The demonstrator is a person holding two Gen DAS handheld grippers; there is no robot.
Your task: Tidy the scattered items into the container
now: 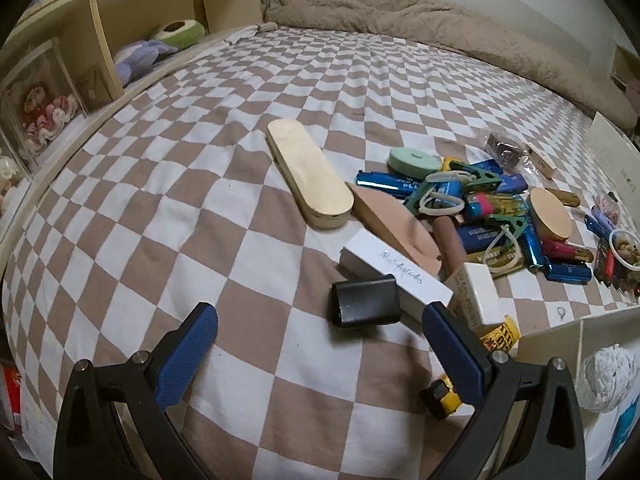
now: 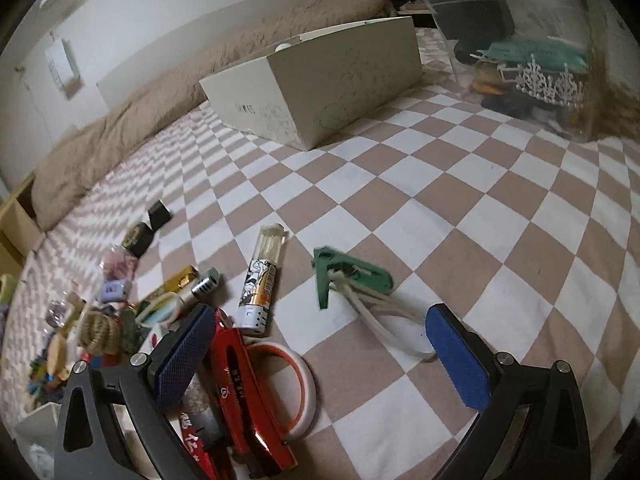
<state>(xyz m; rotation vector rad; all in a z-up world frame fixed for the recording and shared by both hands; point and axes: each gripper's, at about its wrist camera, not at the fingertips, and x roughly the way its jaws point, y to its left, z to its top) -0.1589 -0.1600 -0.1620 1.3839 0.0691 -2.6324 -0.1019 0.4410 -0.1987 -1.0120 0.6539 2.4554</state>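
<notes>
Left wrist view first: the long white cardboard box (image 1: 396,270) has silver script on it, too blurry for me to read. A cream box (image 1: 478,298) beside it says something like "POLISH" down its side. The left gripper (image 1: 320,344) hangs wide open over the brown-and-white checkered bedspread (image 1: 180,208), holding nothing. A small black rounded case (image 1: 365,300) lies between its blue-padded fingers, touching neither as far as I can tell. Behind it sits a long oval wooden box (image 1: 310,174) and the pile of blue metallic lighters (image 1: 476,192).

Right wrist view: the right gripper (image 2: 320,344) is also spread wide and empty. Its left pad rests right against a red metallic clip (image 2: 248,392), next to a white-and-red ring (image 2: 298,384). A green plastic clamp with white cord (image 2: 352,274) lies ahead between the fingers. The beige cardboard container (image 2: 320,92) stands well beyond, toward the bed's far edge, with faint print I can't make out.
</notes>
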